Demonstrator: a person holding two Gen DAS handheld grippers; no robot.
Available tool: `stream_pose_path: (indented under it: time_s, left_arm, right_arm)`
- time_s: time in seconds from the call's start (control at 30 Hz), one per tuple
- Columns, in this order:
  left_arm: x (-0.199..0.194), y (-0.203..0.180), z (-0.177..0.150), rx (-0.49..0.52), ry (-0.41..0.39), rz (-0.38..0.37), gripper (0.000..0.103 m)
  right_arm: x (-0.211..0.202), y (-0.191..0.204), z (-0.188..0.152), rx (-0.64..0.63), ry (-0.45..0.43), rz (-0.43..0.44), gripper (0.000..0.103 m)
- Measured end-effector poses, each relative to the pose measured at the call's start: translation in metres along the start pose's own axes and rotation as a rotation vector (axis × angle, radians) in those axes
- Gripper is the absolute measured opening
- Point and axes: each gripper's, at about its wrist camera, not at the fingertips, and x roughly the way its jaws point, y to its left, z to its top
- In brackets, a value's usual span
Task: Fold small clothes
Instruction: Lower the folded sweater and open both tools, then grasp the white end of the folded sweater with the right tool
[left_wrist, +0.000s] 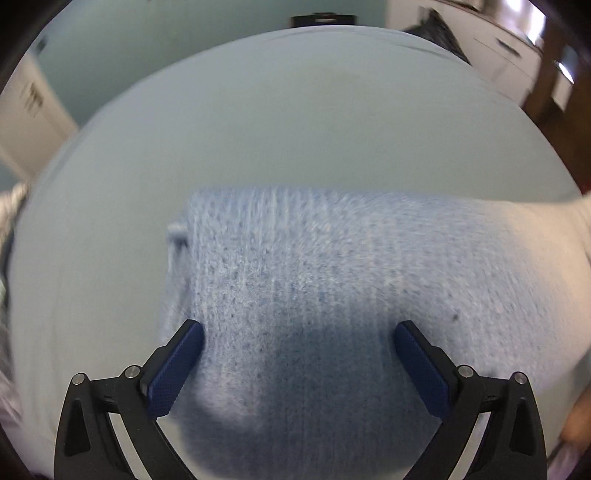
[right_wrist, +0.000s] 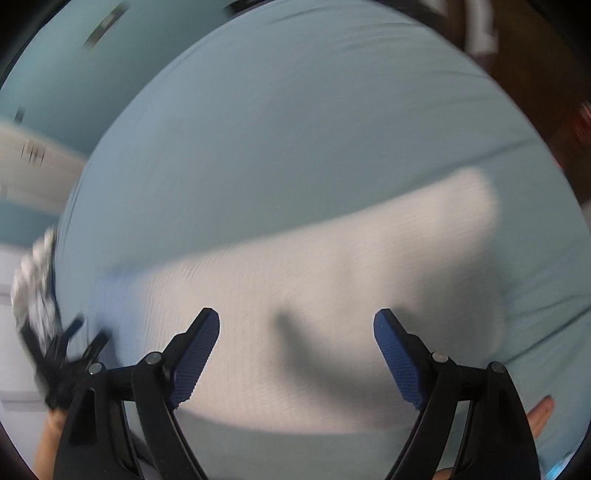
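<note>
A small knit garment lies flat on a pale blue sheet. Its blue-speckled part (left_wrist: 314, 280) fills the lower middle of the left wrist view and turns white toward the right. Its white part (right_wrist: 314, 295) spans the right wrist view, with a bluish end at the left. My left gripper (left_wrist: 298, 332) is open just above the blue part, fingers (left_wrist: 177, 369) astride it. My right gripper (right_wrist: 296, 325) is open over the white part, holding nothing. The left gripper also shows in the right wrist view (right_wrist: 66, 362) at the far left, blurred.
The pale blue sheet (left_wrist: 277, 129) covers a wide surface around the garment. A heap of patterned cloth (right_wrist: 37, 280) sits at the sheet's left edge. White furniture (left_wrist: 33, 122) stands at the left, dark wooden furniture (left_wrist: 554, 96) at the far right.
</note>
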Motion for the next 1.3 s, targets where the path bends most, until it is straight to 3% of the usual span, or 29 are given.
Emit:
stream_pose_path:
  time_s: [0.03,0.17,0.23,0.4,0.47,0.53,0.6,0.73,0.83,0.93,1.03,1.17,1.27,1.3]
  left_arm:
    - [-0.001,0.002,-0.005,-0.014,-0.04,-0.007,0.103]
    - [-0.01,0.0,-0.033,0.068,-0.139,0.054,0.103]
    - [-0.013,-0.014,-0.036,0.073,-0.156,0.064,0.103]
    - [-0.016,-0.013,-0.045,0.062,-0.172,0.066,0.103]
    - [-0.015,-0.018,-0.044,0.06,-0.176,0.063,0.103]
    - [-0.019,-0.012,-0.05,0.06,-0.178,0.063,0.103]
    - [-0.018,-0.016,-0.048,0.058,-0.176,0.063,0.103]
    - [-0.014,-0.017,-0.038,0.057,-0.171,0.064,0.103]
    - [-0.014,-0.016,-0.035,0.056,-0.17,0.065,0.103]
    - [-0.013,-0.016,-0.036,0.055,-0.173,0.063,0.103]
    - [-0.012,-0.018,-0.035,0.055,-0.179,0.06,0.103]
    - [-0.01,-0.019,-0.035,0.053,-0.184,0.06,0.103]
    - [-0.01,-0.018,-0.035,0.053,-0.18,0.06,0.103]
    - [-0.01,-0.018,-0.035,0.052,-0.177,0.059,0.103]
  right_arm:
    - [0.004,0.012,-0.004,-0.041,0.001,-0.026,0.083]
    - [0.033,0.066,-0.036,-0.311,-0.037,-0.28,0.083]
    - [0.042,0.07,-0.041,-0.35,-0.051,-0.3,0.083]
    - [0.043,0.02,-0.039,-0.318,-0.037,-0.17,0.086]
    - [0.037,0.008,-0.036,-0.274,-0.05,-0.158,0.086]
    - [0.023,-0.016,-0.03,-0.199,-0.079,-0.158,0.084]
    - [0.006,-0.039,-0.025,-0.103,-0.12,-0.072,0.078]
    - [-0.022,-0.066,-0.024,-0.003,-0.235,-0.214,0.08]
    - [-0.016,-0.082,-0.021,0.037,-0.204,-0.212,0.08]
    - [-0.007,-0.096,-0.012,0.127,-0.193,-0.125,0.08]
    - [0.0,-0.108,-0.011,0.131,-0.196,-0.034,0.079]
    - [0.011,-0.105,-0.01,0.099,-0.144,0.025,0.05]
    - [0.037,-0.096,-0.011,0.086,-0.048,-0.016,0.049]
    - [0.037,-0.095,-0.011,0.095,-0.067,-0.018,0.042]
